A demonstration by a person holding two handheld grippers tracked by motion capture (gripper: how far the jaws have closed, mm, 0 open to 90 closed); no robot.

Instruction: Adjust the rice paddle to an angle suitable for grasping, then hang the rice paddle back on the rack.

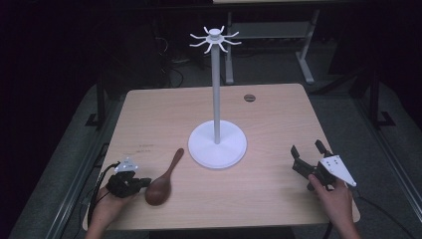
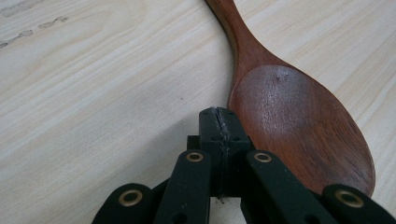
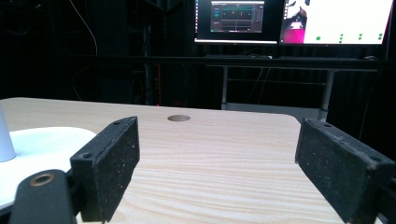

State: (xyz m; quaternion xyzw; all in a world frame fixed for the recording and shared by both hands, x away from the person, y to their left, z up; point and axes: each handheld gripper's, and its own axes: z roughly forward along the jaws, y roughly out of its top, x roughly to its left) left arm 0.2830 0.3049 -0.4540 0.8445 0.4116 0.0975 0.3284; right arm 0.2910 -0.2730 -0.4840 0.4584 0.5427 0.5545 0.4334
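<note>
A dark brown wooden spoon (image 1: pixel 163 179) lies flat on the light wooden table (image 1: pixel 149 114), bowl toward the near edge and handle pointing at the stand. My left gripper (image 1: pixel 144 182) rests just left of the bowl with its jaws pressed together and nothing between them; in the left gripper view its tips (image 2: pixel 218 122) sit beside the edge of the spoon (image 2: pixel 299 135). My right gripper (image 1: pixel 307 149) hovers near the table's right edge, open wide and empty, with its pads (image 3: pixel 109 163) far apart. A white stand (image 1: pixel 217 144) with a tall pole and hooked arms on top rises mid-table.
A round cable hole (image 1: pixel 249 97) sits in the table's far right part, and appears as the hole (image 3: pixel 179 118) ahead of the right gripper. The stand's white base (image 3: pixel 42 144) lies to that gripper's left. Monitors (image 3: pixel 289 21) and desk frames stand beyond the far edge.
</note>
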